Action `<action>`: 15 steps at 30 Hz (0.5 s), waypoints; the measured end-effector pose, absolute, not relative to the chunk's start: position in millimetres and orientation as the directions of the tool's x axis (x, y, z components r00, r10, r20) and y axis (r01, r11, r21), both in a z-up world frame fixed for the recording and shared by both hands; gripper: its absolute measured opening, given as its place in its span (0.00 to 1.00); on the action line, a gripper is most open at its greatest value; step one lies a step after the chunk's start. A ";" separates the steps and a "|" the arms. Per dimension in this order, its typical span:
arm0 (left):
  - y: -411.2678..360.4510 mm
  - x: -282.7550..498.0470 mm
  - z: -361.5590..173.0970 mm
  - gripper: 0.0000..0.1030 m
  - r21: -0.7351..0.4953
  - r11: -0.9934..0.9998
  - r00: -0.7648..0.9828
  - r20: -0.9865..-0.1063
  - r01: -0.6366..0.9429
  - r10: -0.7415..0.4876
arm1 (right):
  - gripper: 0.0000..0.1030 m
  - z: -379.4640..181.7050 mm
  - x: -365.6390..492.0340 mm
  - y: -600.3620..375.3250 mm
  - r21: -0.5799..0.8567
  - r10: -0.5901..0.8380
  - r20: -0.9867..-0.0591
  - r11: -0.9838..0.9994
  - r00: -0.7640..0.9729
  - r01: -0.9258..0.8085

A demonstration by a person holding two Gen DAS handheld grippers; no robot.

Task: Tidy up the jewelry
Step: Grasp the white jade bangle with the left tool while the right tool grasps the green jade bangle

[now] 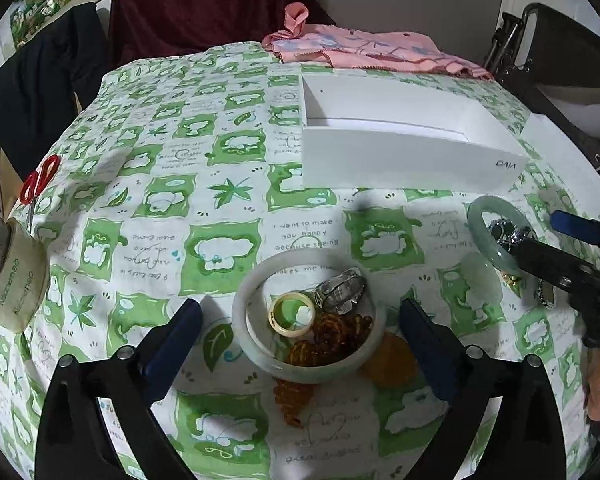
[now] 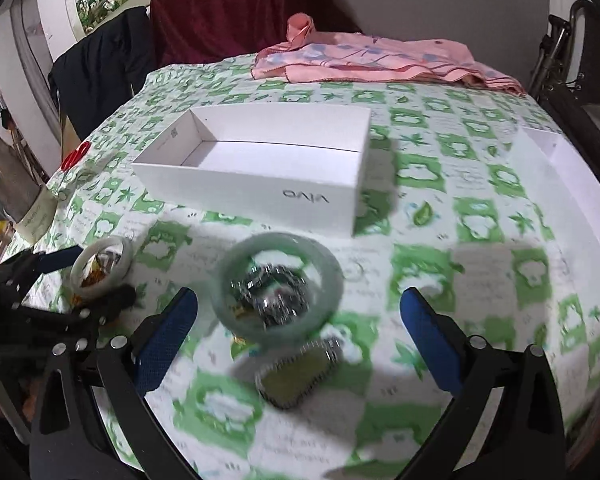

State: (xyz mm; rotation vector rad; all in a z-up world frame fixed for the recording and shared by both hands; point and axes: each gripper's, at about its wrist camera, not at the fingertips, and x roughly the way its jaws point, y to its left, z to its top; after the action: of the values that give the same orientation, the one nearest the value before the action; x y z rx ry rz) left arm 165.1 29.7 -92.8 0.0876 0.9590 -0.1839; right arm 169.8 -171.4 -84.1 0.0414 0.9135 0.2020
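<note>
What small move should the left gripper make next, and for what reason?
Probably lower the left gripper and close on the white bangle. It is open with nothing held, the bangle lies between its fingers, and the white box behind looks empty.

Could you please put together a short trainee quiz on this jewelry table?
1. True or false: the open white cardboard box holds jewelry.
2. Which lies inside the pale whitish jade bangle? A) small cream ring B) red-handled scissors C) pink cloth
3. Fill in: both the left hand-held gripper and the right hand-held gripper are ____.

Key: 1 false; it looks empty. 2 A. 3 open, holding nothing; the right one frames the green jade bangle.
</note>
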 end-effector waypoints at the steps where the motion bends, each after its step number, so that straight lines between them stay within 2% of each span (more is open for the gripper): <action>1: 31.3 164.8 -91.5 0.85 -0.015 0.982 0.570 -0.813 0.187 -0.121 | 0.91 -86.0 172.7 -169.7 0.118 0.189 -0.786 0.981 0.589 -0.156; 5: 33.2 163.3 -87.5 0.67 -0.041 0.979 0.581 -0.799 0.201 -0.152 | 0.87 -93.4 177.2 -160.8 0.089 0.176 -0.799 0.980 0.576 -0.175; 7: 29.8 163.2 -87.2 0.67 -0.033 0.977 0.582 -0.798 0.212 -0.154 | 0.87 -94.7 177.5 -155.4 0.064 0.164 -0.801 0.980 0.575 -0.190; 9: 29.3 162.5 -86.8 0.67 -0.041 0.974 0.580 -0.798 0.222 -0.166 | 0.80 -94.0 176.9 -152.4 0.068 0.180 -0.795 0.975 0.579 -0.210; 10: 29.5 161.9 -86.5 0.67 -0.043 0.974 0.579 -0.798 0.223 -0.168 | 0.67 -93.1 175.6 -151.4 0.068 0.186 -0.788 0.974 0.586 -0.217; 15: 34.7 160.5 -84.5 0.67 -0.086 0.971 0.584 -0.786 0.223 -0.204 | 0.67 -90.4 169.7 -158.0 0.112 0.227 -0.768 0.968 0.599 -0.224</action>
State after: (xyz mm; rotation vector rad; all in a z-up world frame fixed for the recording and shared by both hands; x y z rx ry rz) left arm 160.5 34.7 -84.5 0.0231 0.9141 -0.2493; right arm 169.7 -158.0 -90.4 0.0041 0.8911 0.2615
